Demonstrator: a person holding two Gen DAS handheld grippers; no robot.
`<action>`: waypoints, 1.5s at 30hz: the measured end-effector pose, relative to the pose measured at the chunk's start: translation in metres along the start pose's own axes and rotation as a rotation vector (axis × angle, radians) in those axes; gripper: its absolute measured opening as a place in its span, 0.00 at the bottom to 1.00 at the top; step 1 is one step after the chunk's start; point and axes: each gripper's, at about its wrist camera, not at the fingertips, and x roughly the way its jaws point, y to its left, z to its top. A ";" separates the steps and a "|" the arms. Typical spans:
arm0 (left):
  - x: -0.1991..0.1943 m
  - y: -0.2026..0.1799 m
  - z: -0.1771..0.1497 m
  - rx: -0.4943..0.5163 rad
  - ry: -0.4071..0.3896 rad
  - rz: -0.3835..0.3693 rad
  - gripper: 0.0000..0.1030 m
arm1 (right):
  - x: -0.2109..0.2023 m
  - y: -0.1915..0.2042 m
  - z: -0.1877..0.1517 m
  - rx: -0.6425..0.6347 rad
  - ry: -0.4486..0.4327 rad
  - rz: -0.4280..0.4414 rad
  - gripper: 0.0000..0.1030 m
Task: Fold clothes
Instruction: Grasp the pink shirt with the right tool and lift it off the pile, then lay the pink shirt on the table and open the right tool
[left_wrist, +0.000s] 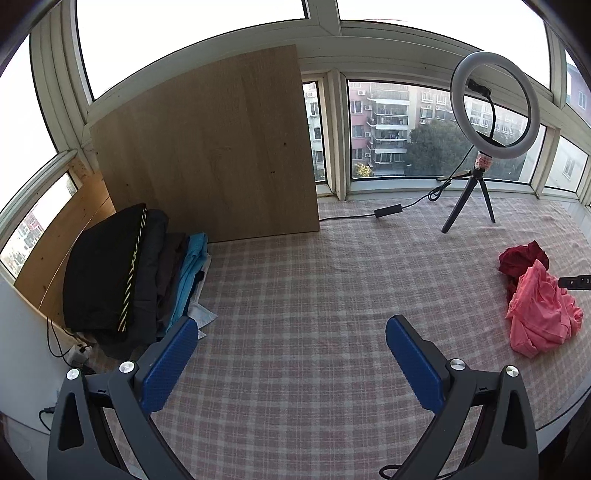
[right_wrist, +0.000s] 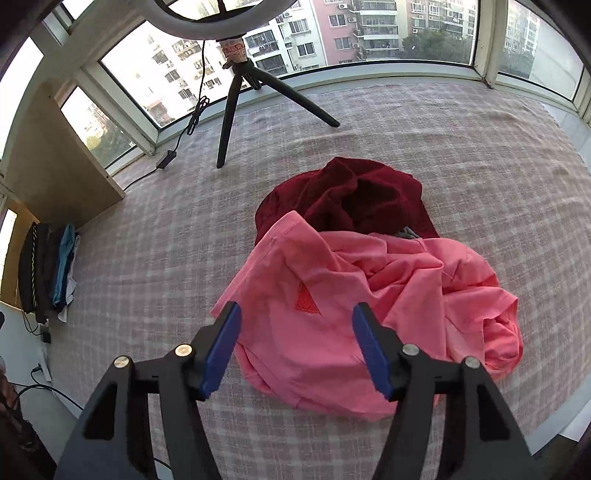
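1. Clothes come in two lots here. Left of the ring light (left_wrist: 495, 107), against the wooden board (left_wrist: 207, 147), sits a folded stack (left_wrist: 122, 273): black on top, then dark grey, then blue stuff underneath.
2. In front of the ring light's tripod, two pieces are crumpled in a heap on the checked cloth (left_wrist: 314, 295): a pink shirt (right_wrist: 351, 314) nearest, with a dark red garment (right_wrist: 351, 195) behind and partly under it. There might be a grey scrap poking out between them, hard to tell.
3. So I'd say most of the pile is folded and at least these two are left.
4. Right tool (right_wrist: 297, 349) hangs just over the pink shirt's near edge, fingers apart, gripping nothing.
5. Left tool (left_wrist: 291, 363) is also spread wide and empty, over bare cloth between the stack and the heap.
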 end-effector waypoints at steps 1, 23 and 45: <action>0.002 0.000 0.000 -0.001 0.006 -0.005 0.99 | 0.014 0.008 -0.009 -0.021 0.017 -0.013 0.66; -0.015 0.069 0.017 0.001 -0.107 0.021 0.99 | -0.249 0.157 0.006 -0.131 -0.497 0.190 0.11; 0.073 0.160 -0.014 0.071 0.044 -0.077 0.99 | 0.026 0.300 -0.028 -0.249 0.027 0.120 0.60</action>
